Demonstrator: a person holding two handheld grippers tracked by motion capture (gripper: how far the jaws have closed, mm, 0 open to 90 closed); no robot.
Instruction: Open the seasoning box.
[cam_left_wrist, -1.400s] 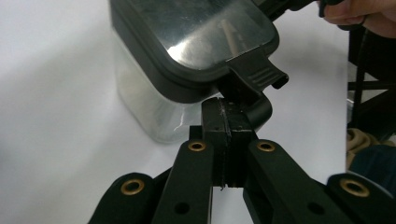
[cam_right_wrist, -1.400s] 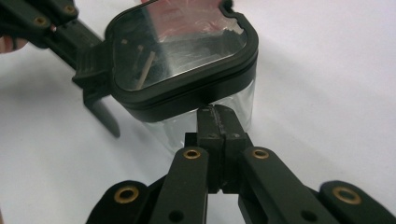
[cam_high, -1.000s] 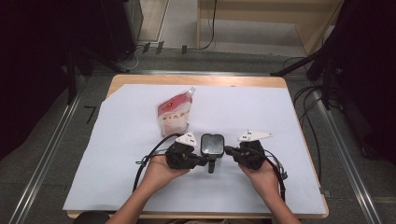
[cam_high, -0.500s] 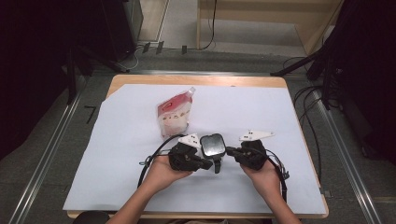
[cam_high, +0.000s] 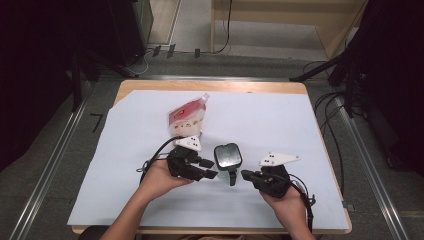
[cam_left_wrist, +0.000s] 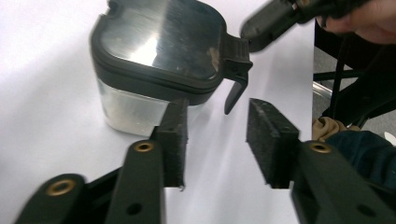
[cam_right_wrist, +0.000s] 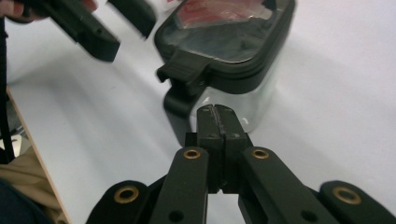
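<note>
While the high view looks down on the white-papered desk, a clear square container with a black latching lid sits between the left hand-held gripper and the right hand-held gripper, with a red-and-white spouted pouch lying beyond the container. Seen from the left hand-held gripper view, its jaws have just been opening and stand spread with nothing between them, just beside the container. Seen from the right hand-held gripper view, the jaws are pressed together, empty, near the container's lid latch.
</note>
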